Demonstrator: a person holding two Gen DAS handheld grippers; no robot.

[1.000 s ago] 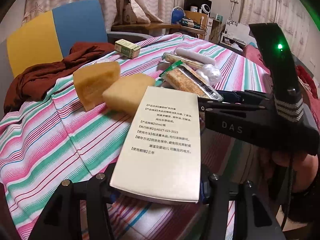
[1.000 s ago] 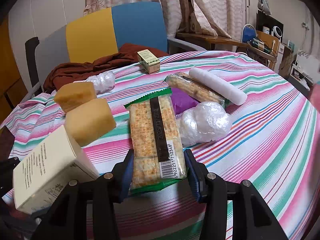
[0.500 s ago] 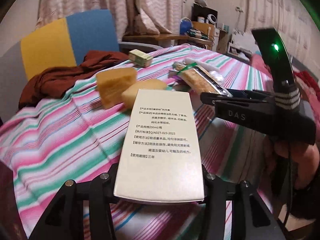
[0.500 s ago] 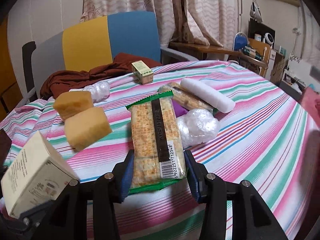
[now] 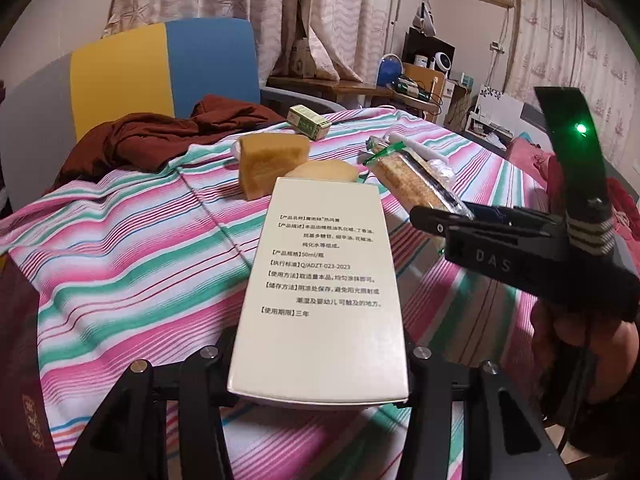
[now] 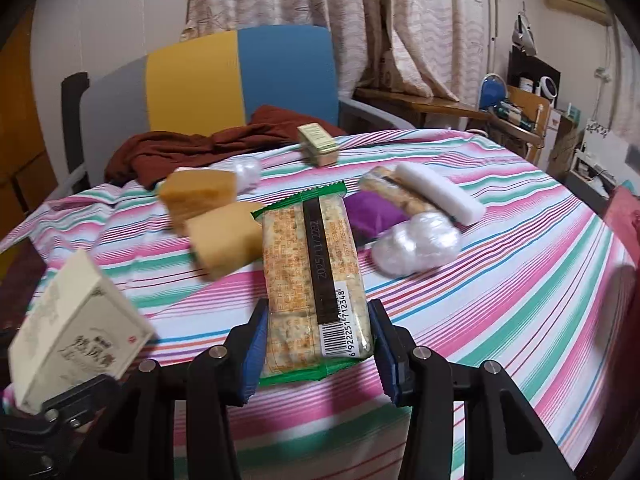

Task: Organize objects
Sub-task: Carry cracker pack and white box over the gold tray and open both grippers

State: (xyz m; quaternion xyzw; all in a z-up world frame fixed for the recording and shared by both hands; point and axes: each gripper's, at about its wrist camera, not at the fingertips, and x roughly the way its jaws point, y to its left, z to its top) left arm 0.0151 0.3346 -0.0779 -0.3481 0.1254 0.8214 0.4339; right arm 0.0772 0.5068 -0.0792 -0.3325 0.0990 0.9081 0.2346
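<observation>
The white box [image 5: 320,300] is held in the left gripper [image 5: 320,364], whose two black fingers squeeze its near end. It sticks out toward 12 o'clock, lifted off the striped cloth [image 5: 120,260]. In the right wrist view the same box [image 6: 72,328] shows at 8 o'clock.

The right gripper [image 6: 318,344] has its blue pads pressed on both sides of a cracker pack [image 6: 312,276]. The pack points to 12 o'clock and looks lifted too, but that is hard to tell.

On the cloth, at 10 o'clock from the pack, sit two yellow sponges [image 6: 208,208], touching each other. At 2 o'clock from it lies a plastic wad [image 6: 416,244], next to a purple thing [image 6: 372,212]. Past them are a second pack [image 6: 392,192] and a white roll [image 6: 436,192], side by side. A little green box [image 6: 318,145] sits far off at 12 o'clock, near a brown cloth [image 6: 192,144]. Behind stands a chair [image 6: 240,72].
</observation>
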